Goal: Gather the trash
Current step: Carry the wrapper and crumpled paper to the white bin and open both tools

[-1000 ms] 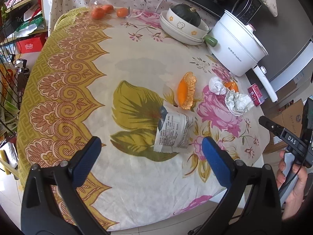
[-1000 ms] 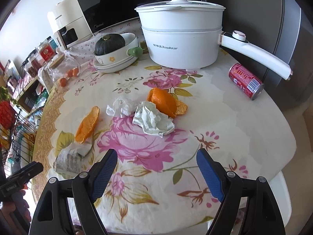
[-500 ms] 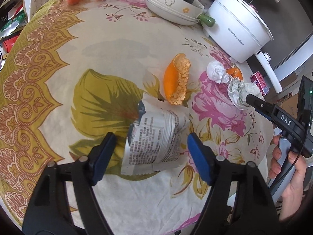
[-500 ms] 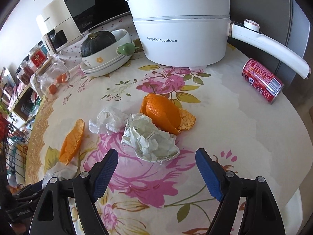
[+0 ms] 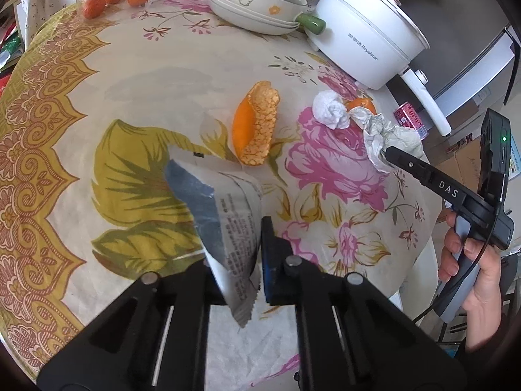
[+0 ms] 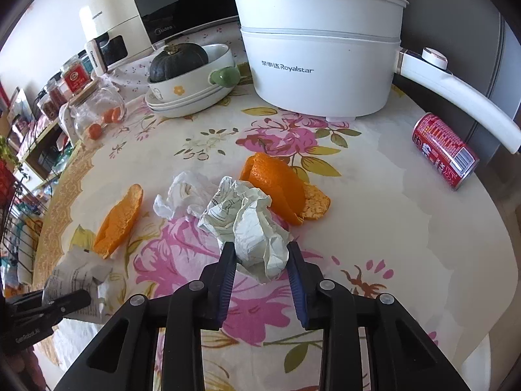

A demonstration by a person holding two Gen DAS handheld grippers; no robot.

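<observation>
The left gripper (image 5: 250,254) is clenched on a torn wrapper (image 5: 228,224), which is pinched between the blue pads and stands up off the counter (image 5: 130,75); small print covers the wrapper but cannot be read. The right gripper (image 6: 262,260) is seen with its jaws closing on a crumpled paper (image 6: 250,228), whose near end lies between the two blue pads and is touched by both. In the left wrist view the right gripper's tip is seen buried in that same paper, "DAS" is read on its finger, and a hand (image 5: 472,270) is wrapped around its handle. "GenRobot.AI" can be made out on the left gripper's body in the right wrist view. Just beside the crumpled paper lie a white tissue (image 6: 185,195) and an orange peel (image 6: 276,185), and a second peel (image 6: 119,218) lies between the tissue and the wrapper. A red can (image 6: 444,150) lies on its side near the counter's edge, well apart from the paper; its label cannot be read. Behind the trash stands a white pot (image 6: 319,62) marked "Royalstar", preceded by three characters. A stack of bowls (image 6: 192,94) holding a dark squash (image 6: 177,62) is set beside the pot. "Midea" is read on the dark appliance (image 6: 182,3) behind them.
</observation>
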